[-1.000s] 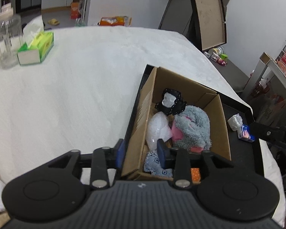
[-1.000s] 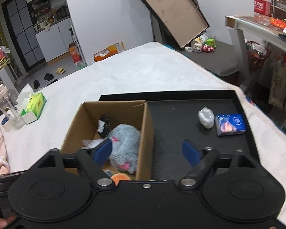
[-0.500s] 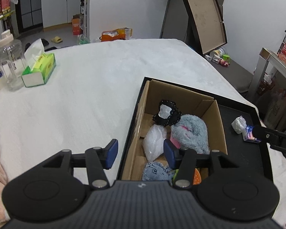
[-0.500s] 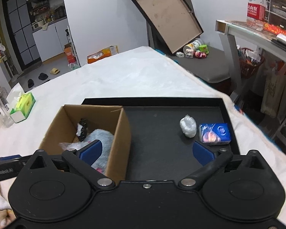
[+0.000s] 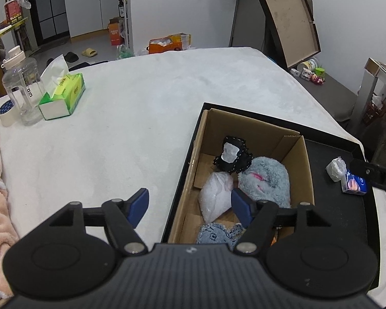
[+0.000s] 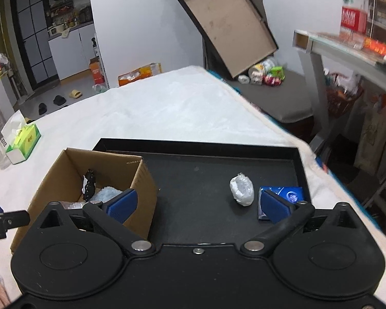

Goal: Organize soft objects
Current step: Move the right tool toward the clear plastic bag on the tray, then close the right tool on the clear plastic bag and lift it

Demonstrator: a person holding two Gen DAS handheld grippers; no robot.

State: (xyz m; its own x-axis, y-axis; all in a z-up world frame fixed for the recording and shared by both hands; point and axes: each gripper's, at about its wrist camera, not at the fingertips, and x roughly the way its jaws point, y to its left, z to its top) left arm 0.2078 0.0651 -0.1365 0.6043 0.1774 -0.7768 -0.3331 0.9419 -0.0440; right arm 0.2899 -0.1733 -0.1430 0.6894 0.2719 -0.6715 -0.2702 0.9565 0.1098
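**Soft items boxed, two left on tray**

The left gripper [image 5: 189,207], jaws opening and empty, hangs over the brown cardboard box [image 5: 254,131] holding a grey plush toy [image 5: 266,180]. The right gripper [image 6: 196,204], spread wide and empty, hovers above the black tray [image 6: 200,170] near a white crumpled wad [image 6: 242,189] and blue packet [image 6: 288,194].

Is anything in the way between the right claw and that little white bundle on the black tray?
Nothing visible. The right claw is open and empty, and only bare tray lies between it and the white bundle. The blue packet sits close beside the bundle, so it could get bumped.
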